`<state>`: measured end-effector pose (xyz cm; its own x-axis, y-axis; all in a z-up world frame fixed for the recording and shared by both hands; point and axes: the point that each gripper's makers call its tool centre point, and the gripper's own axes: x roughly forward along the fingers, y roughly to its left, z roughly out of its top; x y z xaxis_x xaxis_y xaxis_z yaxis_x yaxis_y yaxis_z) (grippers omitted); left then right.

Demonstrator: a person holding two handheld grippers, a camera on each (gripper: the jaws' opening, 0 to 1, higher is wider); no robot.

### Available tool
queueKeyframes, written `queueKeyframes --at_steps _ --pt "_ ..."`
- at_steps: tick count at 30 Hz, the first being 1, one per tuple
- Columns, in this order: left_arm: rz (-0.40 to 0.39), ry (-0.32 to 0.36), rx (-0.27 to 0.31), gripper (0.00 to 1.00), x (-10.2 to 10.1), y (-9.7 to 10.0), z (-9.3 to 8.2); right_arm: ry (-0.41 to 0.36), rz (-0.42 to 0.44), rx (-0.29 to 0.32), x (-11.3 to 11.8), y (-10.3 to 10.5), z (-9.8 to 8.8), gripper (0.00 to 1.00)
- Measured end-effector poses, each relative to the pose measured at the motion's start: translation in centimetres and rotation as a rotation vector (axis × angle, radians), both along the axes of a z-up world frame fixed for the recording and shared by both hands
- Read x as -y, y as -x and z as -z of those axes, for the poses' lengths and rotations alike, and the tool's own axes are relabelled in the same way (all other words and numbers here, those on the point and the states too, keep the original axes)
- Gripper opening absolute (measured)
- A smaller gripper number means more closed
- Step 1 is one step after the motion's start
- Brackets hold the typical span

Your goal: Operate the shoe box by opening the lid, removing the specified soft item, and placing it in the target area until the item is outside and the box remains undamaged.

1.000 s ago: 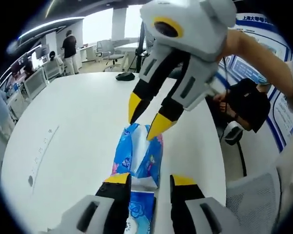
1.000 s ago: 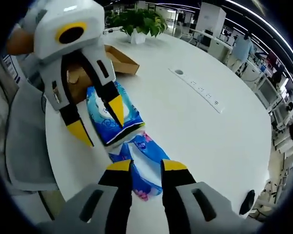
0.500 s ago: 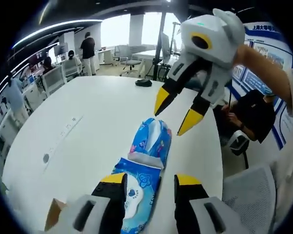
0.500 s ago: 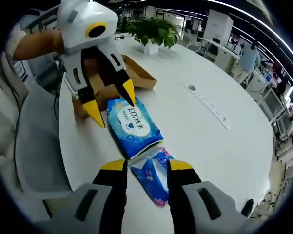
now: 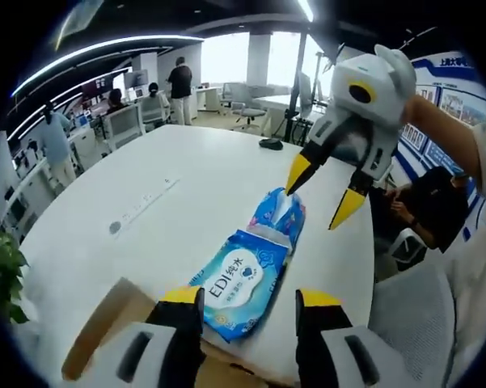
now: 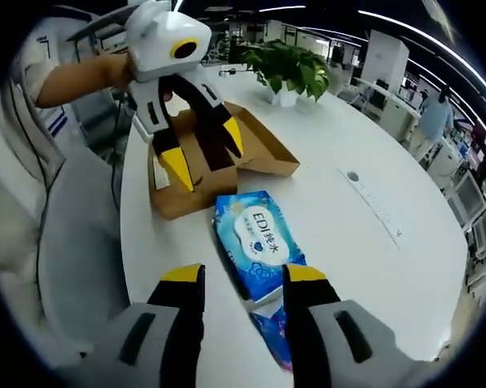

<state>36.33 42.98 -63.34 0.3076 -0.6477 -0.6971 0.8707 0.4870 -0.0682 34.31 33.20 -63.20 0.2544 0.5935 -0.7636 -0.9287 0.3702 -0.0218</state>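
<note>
Across the wide white table (image 5: pixel 186 174), from its near curved edge out toward the far side: plenty of bare surface, broken by a strip of flush sockets (image 6: pixel 372 212) well clear of the work. Beside the near edge, on the left-gripper side, an open cardboard shoe box (image 6: pixel 218 158), lid folded back, one long wall facing the wipes; from the left gripper view, just its brown rim (image 5: pixel 105 323) between that gripper's jaws and the table edge. Just beyond the box, flat on the table and fully outside it, a blue wet-wipe pack (image 6: pixel 259 242) with a white label, near but not touching the box wall, and close to the table edge. Touching its far end, partly tucked under it, a second, smaller blue floral soft pack (image 5: pixel 281 212), also hard by the near edge. Over the box, the left gripper (image 6: pixel 198 158), jaws spread, gripping nothing, tips above the cardboard. Above the floral pack, the right gripper (image 5: pixel 317 194), jaws parted and empty, hanging clear of the pack. Further off, a potted plant (image 6: pixel 289 69) at the table's far side past the box, and a small dark object (image 5: pixel 269 143) near the opposite edge.
</note>
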Motion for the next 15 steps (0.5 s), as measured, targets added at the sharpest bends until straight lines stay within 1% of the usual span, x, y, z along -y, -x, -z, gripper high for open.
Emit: queueKeyframes --at_steps 3,8,11,15 --pt "-0.039 0.003 0.005 0.47 -2.0 0.1 -0.2 -0.004 -0.028 -0.002 -1.3 0.3 0.0 0.37" --pt "-0.092 0.018 0.02 0.5 -4.6 0.3 -0.7 -0.023 -0.085 -0.009 -3.7 1.0 0.0 0.39" --pt "-0.121 0.02 0.036 0.52 -6.4 0.6 -0.9 -0.04 -0.12 -0.023 -5.4 1.5 0.2 0.39" --pt "-0.175 0.016 0.05 0.54 -9.5 0.9 -1.0 -0.053 -0.163 -0.031 -7.3 2.0 0.4 0.39"
